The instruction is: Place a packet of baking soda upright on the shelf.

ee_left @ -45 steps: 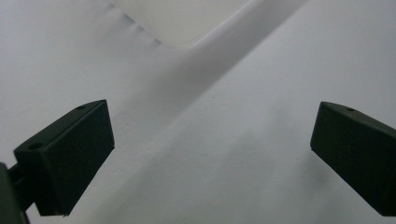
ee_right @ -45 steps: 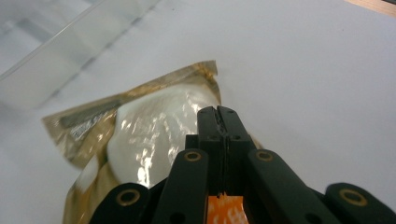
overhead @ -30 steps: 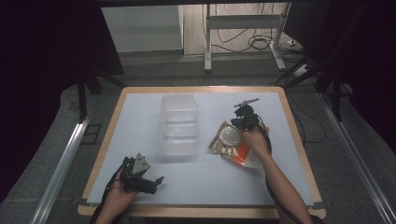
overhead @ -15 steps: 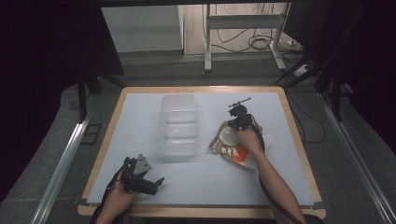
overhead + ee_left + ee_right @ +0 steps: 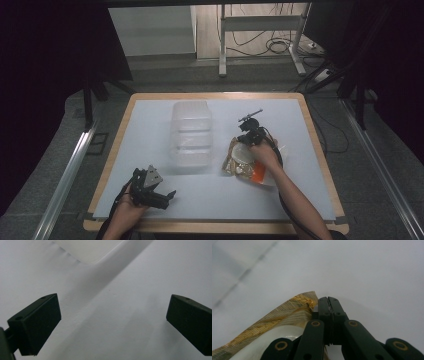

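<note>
Right gripper (image 5: 329,302) is pinched tight on the corner of the snack packet (image 5: 243,162) just right of the clear container (image 5: 190,132), left gripper (image 5: 150,187) idle with jaws wide apart, so a sharp tug could tear that thin edge free.

Right hand-held gripper (image 5: 248,134) at snack packet (image 5: 243,162)

container (image 5: 190,134) left of packet (image 5: 245,162), both on table (image 5: 300,200)

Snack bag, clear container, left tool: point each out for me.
Snack bag (image 5: 250,172): high view, orange lower part.
Clear container (image 5: 190,132): high view, middle of lid.
Left tool (image 5: 112,322): left gripper view, midway between open jaws.
</note>
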Action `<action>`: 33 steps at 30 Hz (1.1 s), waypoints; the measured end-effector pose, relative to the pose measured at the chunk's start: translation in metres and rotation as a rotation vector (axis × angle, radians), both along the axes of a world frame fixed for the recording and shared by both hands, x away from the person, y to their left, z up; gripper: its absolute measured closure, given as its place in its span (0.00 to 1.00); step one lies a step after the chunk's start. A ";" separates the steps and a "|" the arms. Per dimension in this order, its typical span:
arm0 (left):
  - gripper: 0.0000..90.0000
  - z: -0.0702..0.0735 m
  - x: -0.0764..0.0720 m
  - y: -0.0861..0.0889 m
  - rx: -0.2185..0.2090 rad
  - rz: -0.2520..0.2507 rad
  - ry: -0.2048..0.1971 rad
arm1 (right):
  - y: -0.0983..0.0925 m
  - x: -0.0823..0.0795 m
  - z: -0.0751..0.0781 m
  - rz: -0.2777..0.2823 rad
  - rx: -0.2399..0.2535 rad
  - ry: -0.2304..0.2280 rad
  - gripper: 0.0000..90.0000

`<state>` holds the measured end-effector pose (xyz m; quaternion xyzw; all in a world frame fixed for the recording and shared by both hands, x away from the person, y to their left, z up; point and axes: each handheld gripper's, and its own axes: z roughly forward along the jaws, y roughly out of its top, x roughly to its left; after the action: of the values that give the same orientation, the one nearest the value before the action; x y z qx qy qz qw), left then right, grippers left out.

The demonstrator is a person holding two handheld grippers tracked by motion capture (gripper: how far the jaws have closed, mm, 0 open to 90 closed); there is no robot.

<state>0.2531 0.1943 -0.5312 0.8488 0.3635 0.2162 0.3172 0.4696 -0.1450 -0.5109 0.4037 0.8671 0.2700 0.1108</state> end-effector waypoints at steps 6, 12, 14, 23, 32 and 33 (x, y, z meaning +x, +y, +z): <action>0.00 0.000 0.000 0.000 0.003 -0.001 -0.001 | 0.004 -0.018 -0.001 0.055 0.012 0.006 0.98; 0.00 0.000 0.000 0.000 0.005 -0.001 -0.001 | 0.008 -0.035 -0.001 0.118 0.002 0.004 0.98; 0.00 0.000 0.000 -0.001 0.006 -0.001 -0.003 | 0.010 -0.039 -0.001 0.135 -0.004 0.002 0.98; 0.00 0.000 0.000 -0.001 0.008 -0.003 -0.003 | 0.015 -0.054 -0.001 0.182 -0.015 -0.007 0.98; 0.00 0.001 -0.001 -0.001 0.004 -0.004 -0.006 | 0.030 -0.079 -0.003 0.277 -0.033 -0.017 0.97; 0.00 0.001 -0.001 -0.001 0.009 -0.006 -0.005 | 0.031 -0.081 -0.002 0.282 -0.049 -0.028 0.95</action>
<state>0.2524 0.1936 -0.5303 0.8507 0.3591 0.2191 0.3152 0.3887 -0.1138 -0.5130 0.2713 0.9198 0.2676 0.0939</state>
